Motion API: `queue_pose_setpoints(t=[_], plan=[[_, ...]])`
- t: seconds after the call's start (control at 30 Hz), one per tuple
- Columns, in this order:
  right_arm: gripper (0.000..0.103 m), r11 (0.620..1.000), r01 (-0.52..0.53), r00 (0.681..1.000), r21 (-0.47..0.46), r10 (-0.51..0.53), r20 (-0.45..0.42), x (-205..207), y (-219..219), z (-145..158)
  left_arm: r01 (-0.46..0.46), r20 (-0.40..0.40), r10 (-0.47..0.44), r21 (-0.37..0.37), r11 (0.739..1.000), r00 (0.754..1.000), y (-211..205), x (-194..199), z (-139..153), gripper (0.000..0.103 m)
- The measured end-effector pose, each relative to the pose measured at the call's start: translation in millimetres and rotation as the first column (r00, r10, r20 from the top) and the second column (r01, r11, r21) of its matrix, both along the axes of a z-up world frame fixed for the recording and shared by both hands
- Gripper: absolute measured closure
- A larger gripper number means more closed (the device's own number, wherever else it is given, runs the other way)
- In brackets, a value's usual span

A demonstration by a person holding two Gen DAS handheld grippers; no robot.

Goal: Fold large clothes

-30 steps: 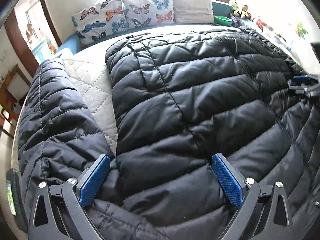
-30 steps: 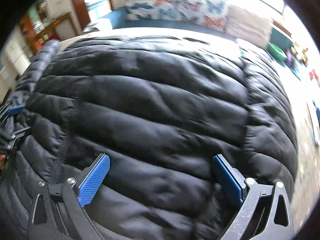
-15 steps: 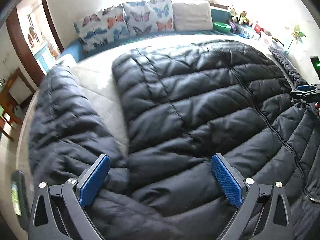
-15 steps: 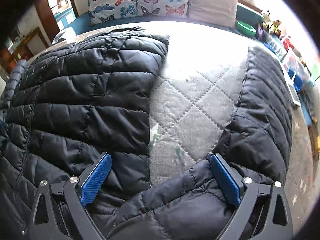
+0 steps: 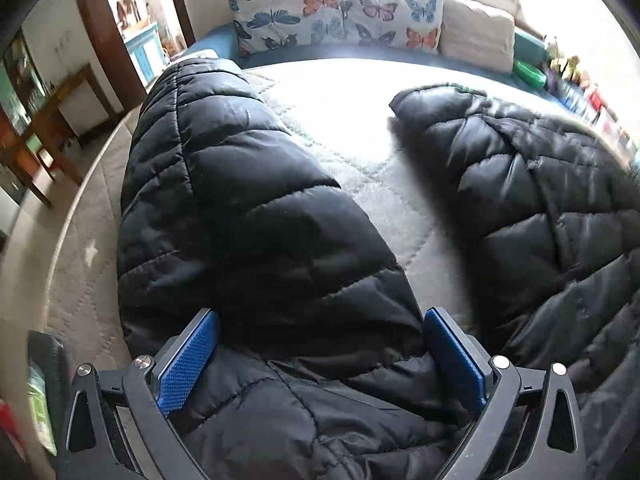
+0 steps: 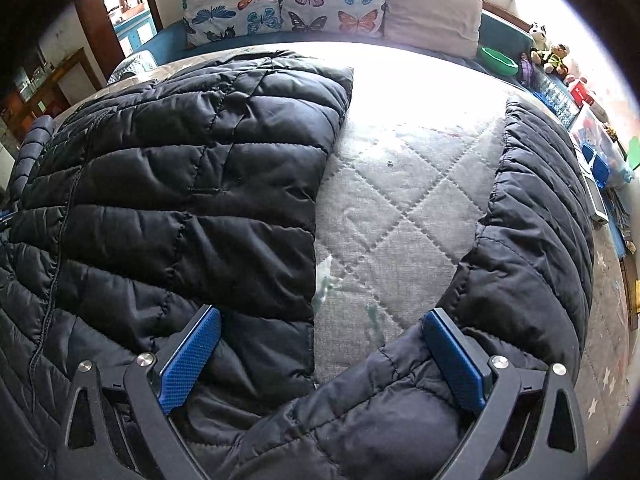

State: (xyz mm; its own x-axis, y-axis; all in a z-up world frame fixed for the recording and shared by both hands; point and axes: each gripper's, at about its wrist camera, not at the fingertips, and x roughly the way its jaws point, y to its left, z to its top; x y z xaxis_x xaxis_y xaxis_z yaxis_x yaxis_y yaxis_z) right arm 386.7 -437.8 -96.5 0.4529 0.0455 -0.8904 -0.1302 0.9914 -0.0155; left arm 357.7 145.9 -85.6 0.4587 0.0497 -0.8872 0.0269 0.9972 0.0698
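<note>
Swinging outward from the body panel over the last second, the left wrist view now centres on the left sleeve point(image 5: 240, 208) of the black quilted puffer jacket point(image 6: 172, 184), which a second ago sat off to the side of that view. The left gripper point(image 5: 320, 356) has its blue-padded fingers point(image 5: 188, 364) spread wide, straddling the sleeve's shoulder end, nothing pinched. The right gripper point(image 6: 320, 356) is likewise spread open, over the armpit gap where the right sleeve point(image 6: 536, 240) meets the body; half a second ago it framed much the same spot, so it has settled. The jacket lies flat on the grey quilted mattress cover point(image 6: 400, 216), both sleeves splayed out, butterfly-print cushions point(image 6: 280, 0) behind. Likely meaning: both grippers are lined up for the sleeve-in folds, none yet started.
</note>
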Motion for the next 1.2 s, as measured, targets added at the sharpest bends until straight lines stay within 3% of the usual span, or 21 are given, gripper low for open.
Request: queue_pose_setpoints(t=[0.1,0.2,0.37,0.4,0.5,0.53,0.57,0.6,0.63,0.7,0.77,0.9,1.0,1.2], plan=[[0.0,1.0,0.002,1.0,-0.009,-0.002,-0.005,0.0,0.8,1.5,0.005,0.062,-0.005,-0.002,1.0,0.998,1.8,-10.9,16.4,0.0],[0.0,1.0,-0.011,1.0,0.002,0.011,0.005,-6.7,2.2,8.7,-0.054,0.138,0.055,-0.012,0.998,0.989,21.6,-21.9,37.7,0.0],[0.0,0.999,-0.037,0.999,-0.005,0.037,0.039,-17.5,10.0,21.5,-0.237,0.116,0.235,0.004,0.972,0.965,77.2,-10.1,41.4,0.0],[0.0,0.999,-0.044,0.998,-0.001,0.044,0.046,-20.2,12.1,24.2,-0.255,0.101,0.256,-0.024,0.967,0.961,85.9,-7.7,39.1,0.0],[0.0,0.998,-0.067,0.995,0.02,0.066,0.071,-32.9,16.0,32.7,-0.27,0.011,0.279,-0.222,0.937,0.96,111.1,2.6,24.6,0.001],[0.0,0.997,-0.07,0.995,0.028,0.068,0.072,-38.4,15.9,33.8,-0.266,-0.02,0.272,-0.294,0.918,0.962,116.8,6.0,16.7,0.007],[0.0,0.997,-0.067,0.995,0.029,0.065,0.07,-41.7,15.4,34.1,-0.266,-0.023,0.272,-0.307,0.914,0.962,117.8,7.1,13.9,0.015],[0.0,0.998,-0.064,0.996,0.028,0.062,0.069,-44.9,14.8,33.8,-0.249,0.009,0.264,-0.299,0.921,0.964,117.0,6.4,15.4,0.035],[0.0,0.998,-0.061,0.996,0.028,0.059,0.066,-48.4,14.3,33.7,-0.206,0.026,0.225,-0.315,0.927,0.974,113.5,5.3,16.4,0.047],[0.0,0.998,-0.056,0.996,0.022,0.054,0.066,-55.4,12.8,35.3,-0.202,0.048,0.226,-0.294,0.934,0.973,108.5,-0.6,20.9,0.076],[0.0,0.998,-0.054,0.995,0.02,0.052,0.081,-63.2,12.0,40.7,-0.188,0.095,0.224,-0.292,0.938,0.97,106.2,-9.5,34.9,0.09],[0.0,0.997,-0.065,0.991,0.046,0.058,0.123,-78.8,13.3,56.6,-0.167,0.202,0.217,-0.241,0.956,0.955,92.5,-29.1,80.4,0.095],[0.0,0.994,-0.089,0.984,0.057,0.079,0.162,-92.5,17.2,67.8,-0.101,0.328,0.149,-0.16,0.982,0.933,61.9,-57.1,130.0,0.095],[0.0,0.988,-0.131,0.965,0.076,0.11,0.236,-119.7,17.4,84.6,0.13,0.522,-0.074,-0.071,0.989,0.85,-23.1,-138.7,211.1,0.095]])
